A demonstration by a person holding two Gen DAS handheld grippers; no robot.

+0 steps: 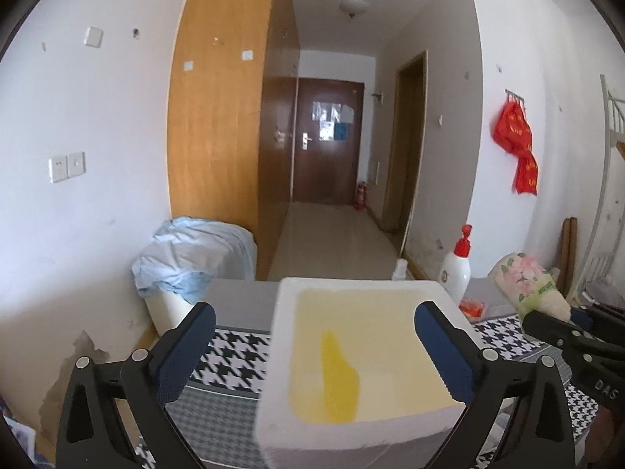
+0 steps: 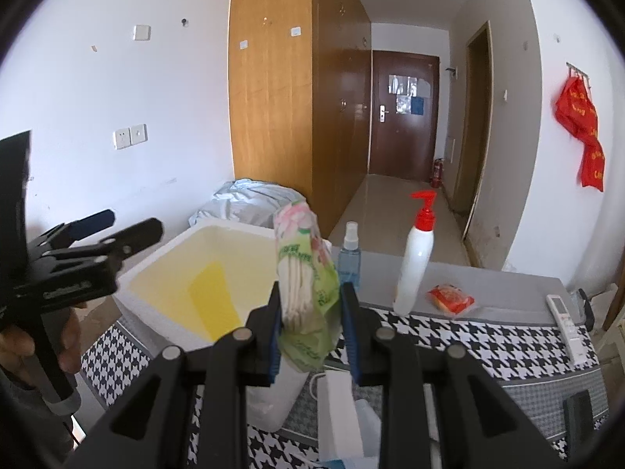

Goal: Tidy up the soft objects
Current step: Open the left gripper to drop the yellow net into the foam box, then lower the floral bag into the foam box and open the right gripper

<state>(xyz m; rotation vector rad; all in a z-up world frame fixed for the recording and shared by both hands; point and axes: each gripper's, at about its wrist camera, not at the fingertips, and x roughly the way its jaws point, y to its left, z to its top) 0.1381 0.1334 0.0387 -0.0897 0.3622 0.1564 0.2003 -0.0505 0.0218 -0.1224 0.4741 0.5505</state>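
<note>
Tissues: we keep the right hand-held gripper (image 2: pixel 312 312) clamped on the floral tissue pack (image 2: pixel 306 273), carrying it leftward over the foam box (image 2: pixel 156 269); the left hand-held gripper (image 1: pixel 314 348) stands wide open, empty.

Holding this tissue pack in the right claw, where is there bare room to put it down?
The foam box is bare right of the yellow sheet. The houndstooth cloth is free between the red packet and the remote. It is crowded around the spray bottle and the lotion bottle.
</note>
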